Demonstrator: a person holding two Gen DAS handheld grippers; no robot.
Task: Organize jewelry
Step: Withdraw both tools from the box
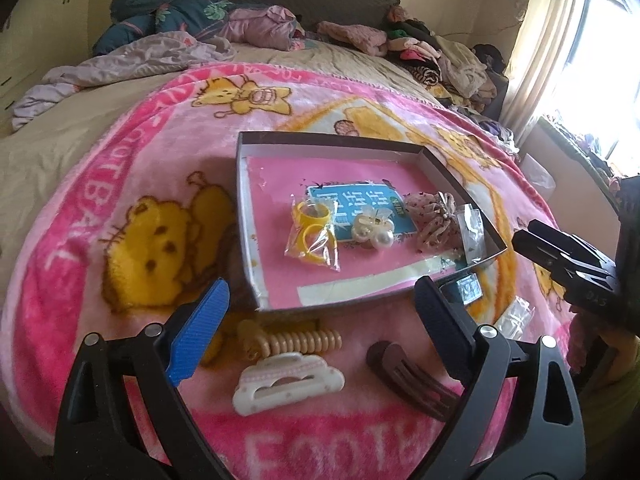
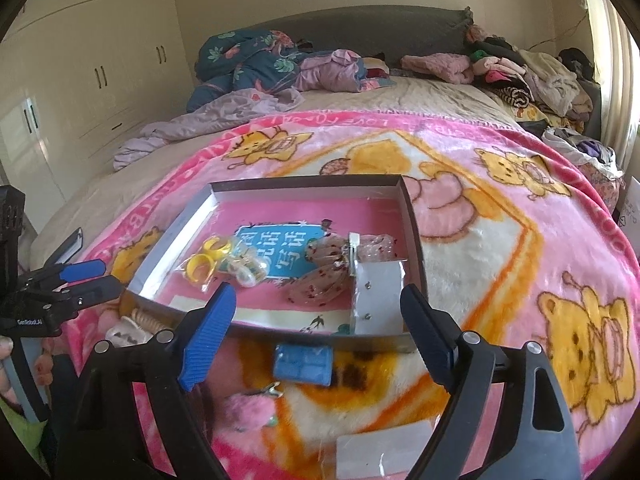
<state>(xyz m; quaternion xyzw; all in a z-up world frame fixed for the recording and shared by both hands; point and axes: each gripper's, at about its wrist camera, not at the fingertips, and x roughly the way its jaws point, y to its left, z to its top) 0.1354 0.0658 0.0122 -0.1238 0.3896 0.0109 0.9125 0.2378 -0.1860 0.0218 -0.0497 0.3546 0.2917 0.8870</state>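
Grippers: left gripper [image 1: 320,320] and right gripper [image 2: 318,328] are both hanging released, jaws spread, nothing between them.
Near items, unsorted: white claw clip [image 1: 286,382], brown hair clip [image 1: 412,376] and beige coil tie [image 1: 288,340] are lying on the pink blanket [image 1: 80,208], just short of the box.
Box: shallow box [image 1: 332,136] is already holding bagged yellow rings [image 1: 314,236], pearl earrings [image 1: 370,230] and a lace scrunchie [image 1: 434,220].
Step, as judged: between placements.
Next move: is calling for lowering over a loose clip, then clamping.
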